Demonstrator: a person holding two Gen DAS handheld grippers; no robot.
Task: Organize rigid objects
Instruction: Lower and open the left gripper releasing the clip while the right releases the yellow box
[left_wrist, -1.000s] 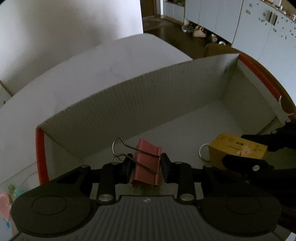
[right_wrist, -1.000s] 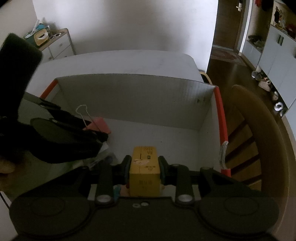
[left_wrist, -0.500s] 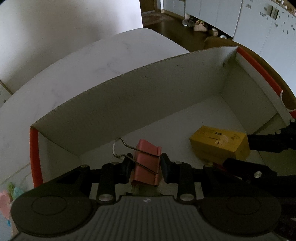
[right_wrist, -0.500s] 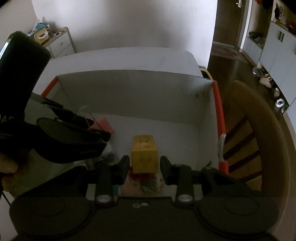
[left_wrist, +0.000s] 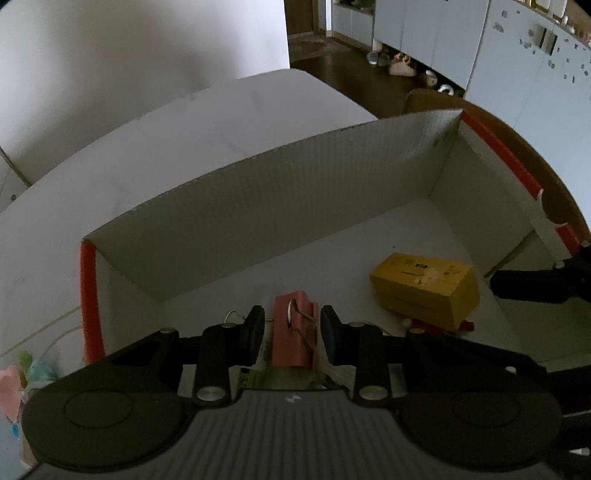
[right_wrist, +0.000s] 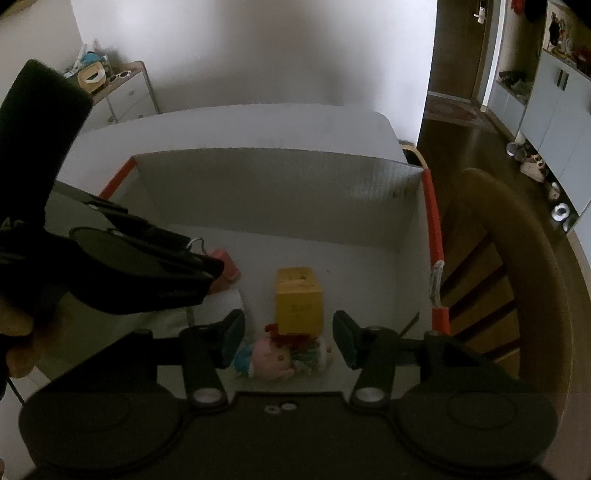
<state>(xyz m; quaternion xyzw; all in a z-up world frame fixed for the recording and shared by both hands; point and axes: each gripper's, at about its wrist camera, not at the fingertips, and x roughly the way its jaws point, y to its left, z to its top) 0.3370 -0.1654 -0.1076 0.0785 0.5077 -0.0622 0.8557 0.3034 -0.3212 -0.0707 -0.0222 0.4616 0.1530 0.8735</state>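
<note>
A white corrugated box (left_wrist: 280, 192) with orange edges stands on the white table. My left gripper (left_wrist: 292, 328) is open over its near left part; a pink binder clip (left_wrist: 293, 338) lies between the fingers, apart from both pads. My right gripper (right_wrist: 288, 338) is open and empty over the near right part. A yellow carton (right_wrist: 298, 300) lies in the box, leaning on a small pink doll (right_wrist: 275, 360). The carton also shows in the left wrist view (left_wrist: 424, 288), and the clip in the right wrist view (right_wrist: 225, 266).
A wooden chair (right_wrist: 517, 258) stands right of the box. A white drawer unit (right_wrist: 122, 92) with small items on top is at the back left. Small pastel items (left_wrist: 22, 373) lie outside the box's left wall.
Both grippers opened. The yellow carton dropped from the right gripper into the box, and the pink clip came loose from the left gripper's pads. Both grippers rose a little.
</note>
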